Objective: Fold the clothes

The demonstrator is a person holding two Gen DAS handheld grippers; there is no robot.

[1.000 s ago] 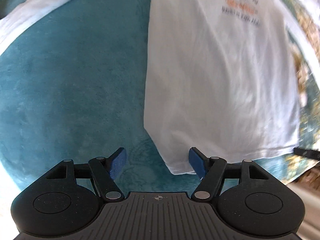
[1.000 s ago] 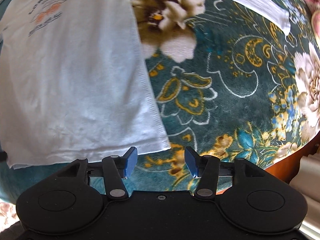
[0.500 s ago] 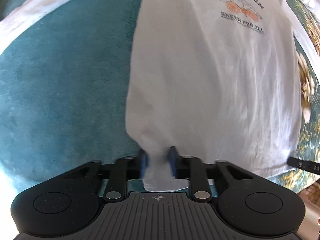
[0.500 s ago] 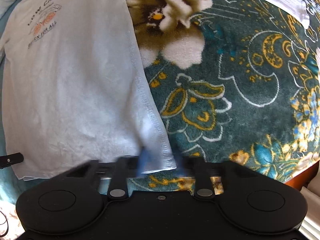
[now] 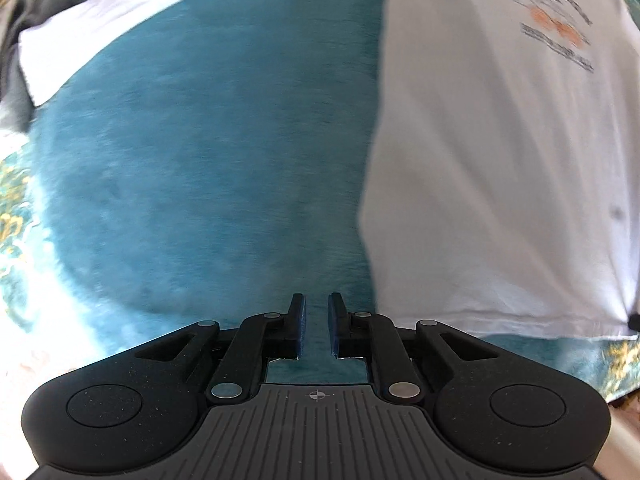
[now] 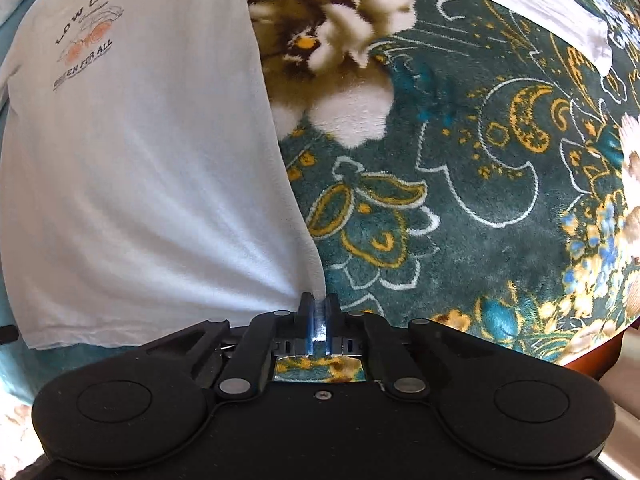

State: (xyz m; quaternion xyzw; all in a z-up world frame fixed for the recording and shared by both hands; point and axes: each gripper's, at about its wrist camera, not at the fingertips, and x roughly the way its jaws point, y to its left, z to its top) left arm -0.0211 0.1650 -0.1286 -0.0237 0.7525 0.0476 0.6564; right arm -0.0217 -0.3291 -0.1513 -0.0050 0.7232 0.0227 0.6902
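One white T-shirt (image 6: 140, 184), hem corner pinched by right gripper (image 6: 318, 312)

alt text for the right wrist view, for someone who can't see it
The right gripper is shut on the lower corner of a white T-shirt printed "LOW CARBON", which lies flat on a dark green floral blanket. Another white cloth lies at the upper right.

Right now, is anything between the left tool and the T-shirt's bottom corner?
Nothing visible: only bare teal blanket lies between the left tool, shut on nothing, and the white T-shirt to its right. The right tool grips the other corner.
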